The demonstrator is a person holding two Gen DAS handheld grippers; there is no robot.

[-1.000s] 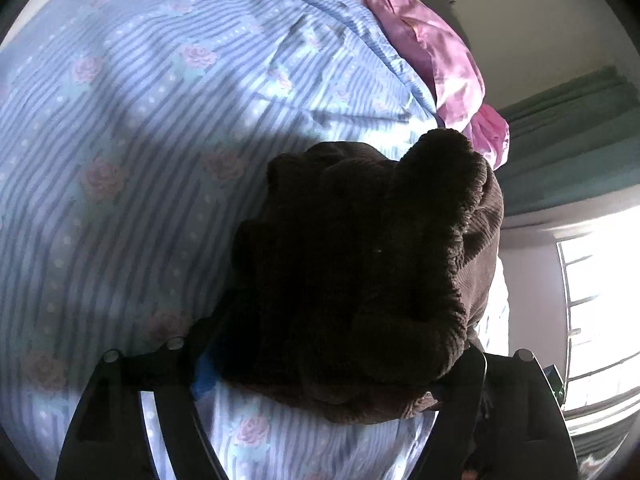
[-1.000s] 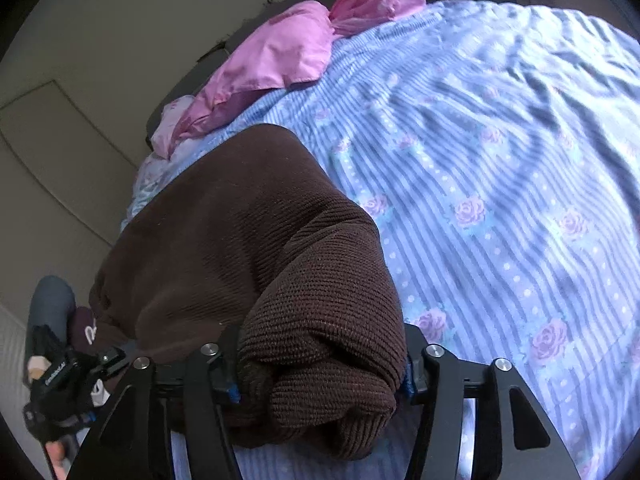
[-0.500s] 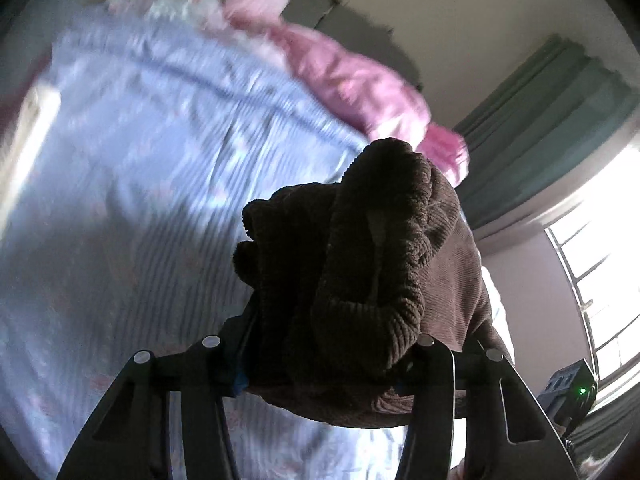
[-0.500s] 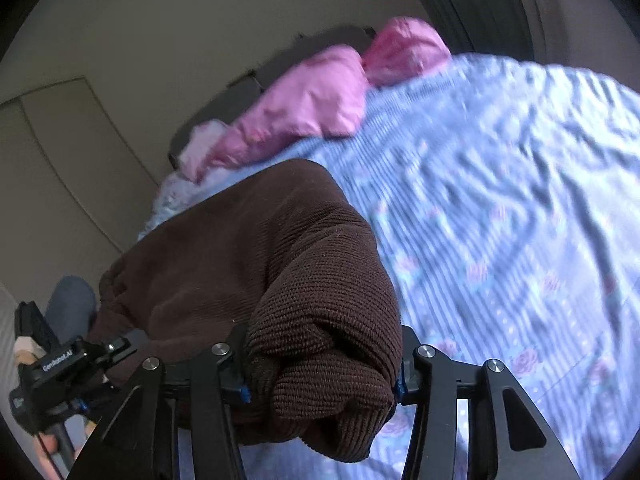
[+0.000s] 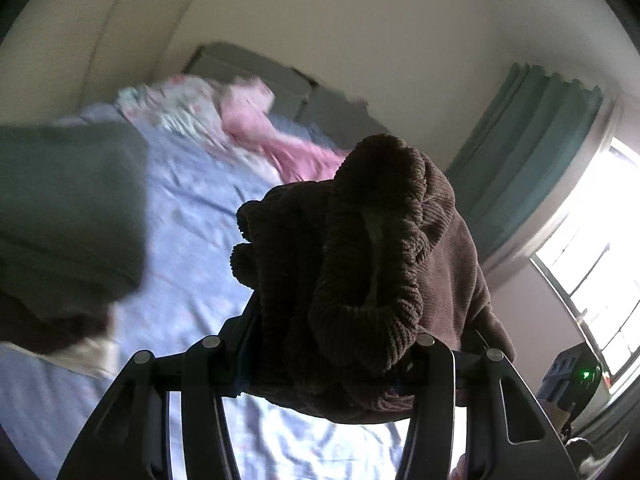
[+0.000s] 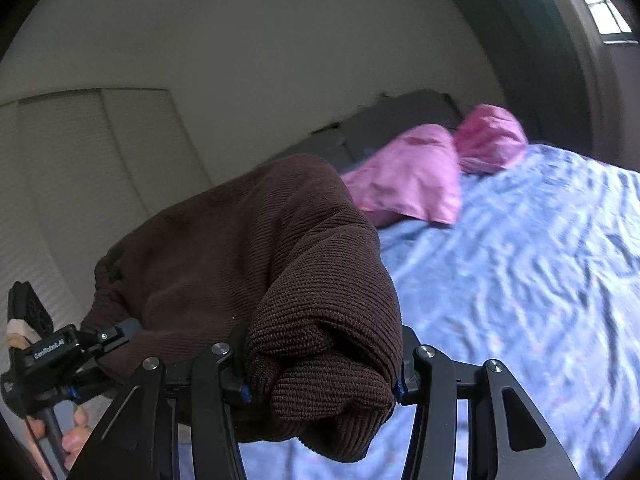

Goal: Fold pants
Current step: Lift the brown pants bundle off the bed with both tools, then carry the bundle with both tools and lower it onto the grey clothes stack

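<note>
While a thick bunch of the brown pants [image 5: 360, 264] is clamped in the left hand-held gripper [image 5: 320, 360], another bunch [image 6: 280, 280] is pinched by the right hand-held gripper [image 6: 320, 376], above the blue bed [image 6: 520, 280]. Pink pillows [image 6: 412, 176] are seen beyond.

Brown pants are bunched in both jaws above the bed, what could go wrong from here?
1. The brown pants sit as thick wads in the left gripper and right gripper; layers could slip.
2. Bunched cloth may land creased on the blue sheet.
3. It hides what lies below.
</note>
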